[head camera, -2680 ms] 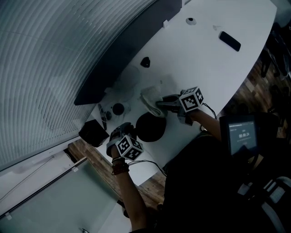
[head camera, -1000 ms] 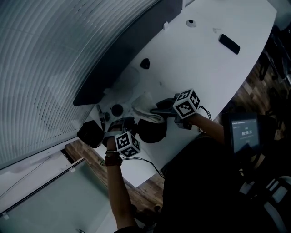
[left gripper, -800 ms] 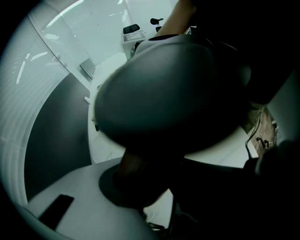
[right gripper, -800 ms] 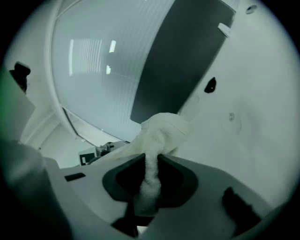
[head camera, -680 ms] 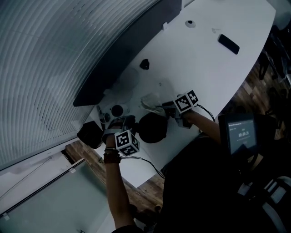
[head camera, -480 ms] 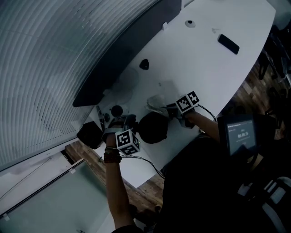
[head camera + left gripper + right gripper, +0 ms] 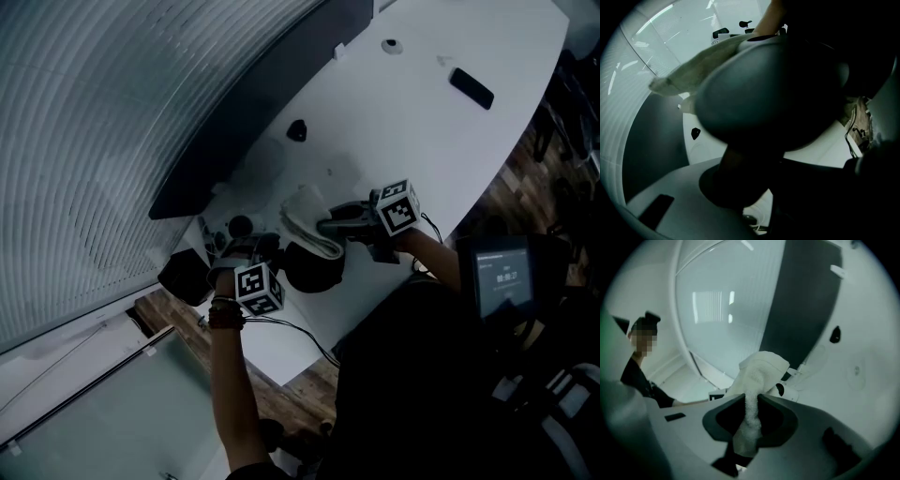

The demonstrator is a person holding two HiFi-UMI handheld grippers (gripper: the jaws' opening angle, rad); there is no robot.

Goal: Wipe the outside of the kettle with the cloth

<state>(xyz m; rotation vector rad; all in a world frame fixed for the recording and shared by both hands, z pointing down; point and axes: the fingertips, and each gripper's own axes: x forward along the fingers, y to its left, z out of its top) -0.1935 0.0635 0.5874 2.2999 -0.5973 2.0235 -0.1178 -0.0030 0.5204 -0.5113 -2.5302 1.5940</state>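
Head view shows the black kettle (image 7: 314, 272) on the worktop (image 7: 422, 122), left gripper (image 7: 255, 247) jaws closed on its handle. Right gripper (image 7: 326, 225) jaws pinch the white cloth (image 7: 305, 217), which lies against the kettle's top

The cloth (image 7: 757, 376) is white towelling, nubby and matt, its pile fuzzy where the right claw (image 7: 751, 398) pinches it. That claw looks like moulded grey plastic, smooth with a dull finish. The kettle (image 7: 312, 267) is dark and smooth-skinned, with a soft, low sheen across its rounded body. The counter (image 7: 422, 122) is a white, even, satin surface. Beside it the floor (image 7: 525, 178) shows brown wood-grain planks.
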